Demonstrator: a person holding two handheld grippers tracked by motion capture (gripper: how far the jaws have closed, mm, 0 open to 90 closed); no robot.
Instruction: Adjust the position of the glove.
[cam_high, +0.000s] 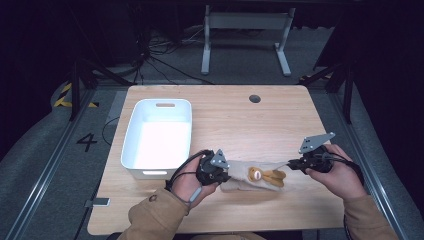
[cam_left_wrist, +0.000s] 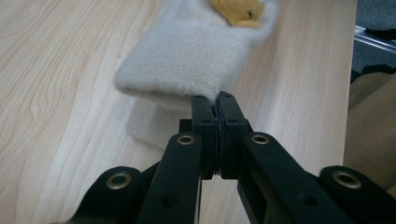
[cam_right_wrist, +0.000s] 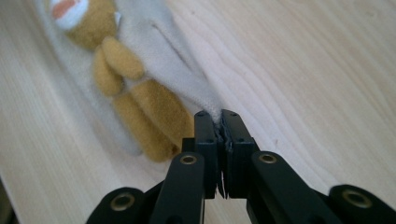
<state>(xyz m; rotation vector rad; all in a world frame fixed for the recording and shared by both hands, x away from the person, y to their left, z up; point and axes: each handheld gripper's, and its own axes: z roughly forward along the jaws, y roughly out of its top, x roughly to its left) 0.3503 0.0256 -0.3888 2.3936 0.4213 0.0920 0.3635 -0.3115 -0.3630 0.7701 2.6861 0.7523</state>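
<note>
We see the left gripper (cam_high: 223, 171) clamped tight on one end of the sock (cam_high: 252, 175), the right gripper (cam_high: 292, 163) clamped on the other, beside a bin (cam_high: 131, 140)

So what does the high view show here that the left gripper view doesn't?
High view alone: the white bin on the table's left, the right gripper pinching the far end of the cream sock, and both of the person's hands. Left gripper view alone: a close look at the left gripper, jaws shut on the sock's fuzzy cuff edge. Shared: the sock with its brown plush animal, the left gripper, and the wooden table.
</note>
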